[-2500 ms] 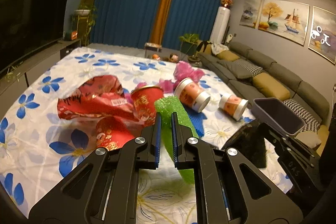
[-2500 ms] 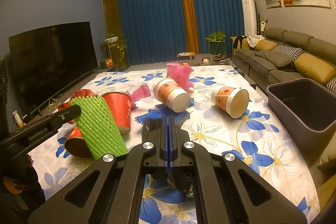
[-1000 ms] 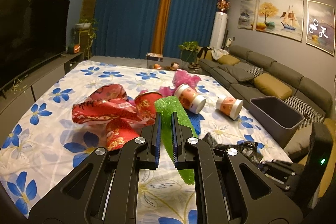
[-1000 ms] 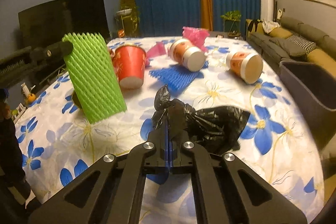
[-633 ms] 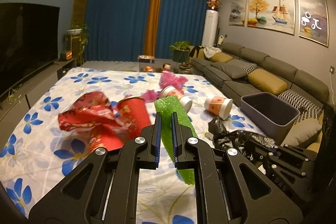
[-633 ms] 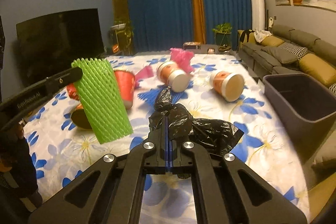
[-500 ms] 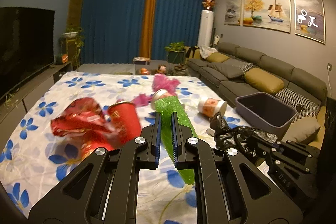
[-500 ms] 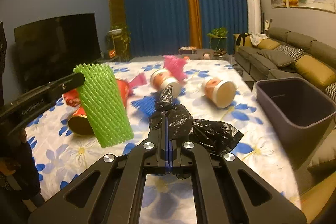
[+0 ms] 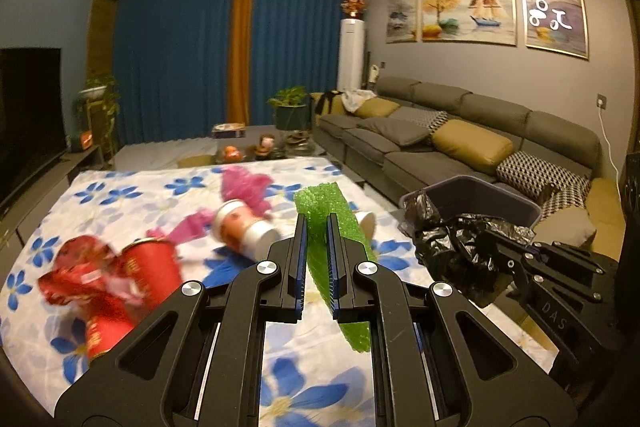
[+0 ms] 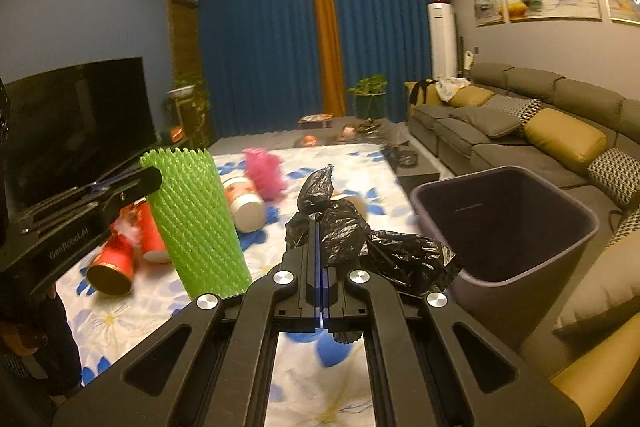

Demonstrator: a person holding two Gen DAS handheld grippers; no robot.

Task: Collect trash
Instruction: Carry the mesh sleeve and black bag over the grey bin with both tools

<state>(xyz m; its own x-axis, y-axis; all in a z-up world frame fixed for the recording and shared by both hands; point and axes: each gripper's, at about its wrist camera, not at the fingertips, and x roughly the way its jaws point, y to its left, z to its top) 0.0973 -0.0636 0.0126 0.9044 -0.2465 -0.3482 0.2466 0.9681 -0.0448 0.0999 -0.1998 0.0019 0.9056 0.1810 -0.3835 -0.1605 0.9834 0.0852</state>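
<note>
From the left wrist camera, the left gripper (image 9: 316, 239) was clamped on a green foam net sleeve (image 9: 340, 227), which slanted up between its blue-padded fingers above the floral cloth (image 9: 120, 195). Beyond it on the cloth lay a red paper cup (image 9: 154, 273) beside crumpled red wrapping (image 9: 76, 277), an orange-and-white cup (image 9: 246, 229) on its side, and a pink crumpled piece (image 9: 244, 187), all blurred. To the right, the right gripper (image 9: 504, 251) carried a black plastic bag (image 9: 452, 247) just in front of the grey bin (image 9: 520, 203), which stood by the sofa (image 9: 460, 135). From the right wrist camera, the right gripper (image 10: 321, 247) was pinched shut on the black plastic bag (image 10: 360, 235), whose loose folds hung beside the rim of the grey bin (image 10: 560, 251), near it but outside. At left, the left gripper (image 10: 120, 191) gripped the upper edge of the green foam net sleeve (image 10: 196, 223), which stood nearly upright above the cloth. Behind it lay the red paper cup (image 10: 116, 263), the orange-and-white cup (image 10: 244, 203) and the pink piece (image 10: 264, 171). A dark television (image 10: 76, 123) stood along the left wall.
</note>
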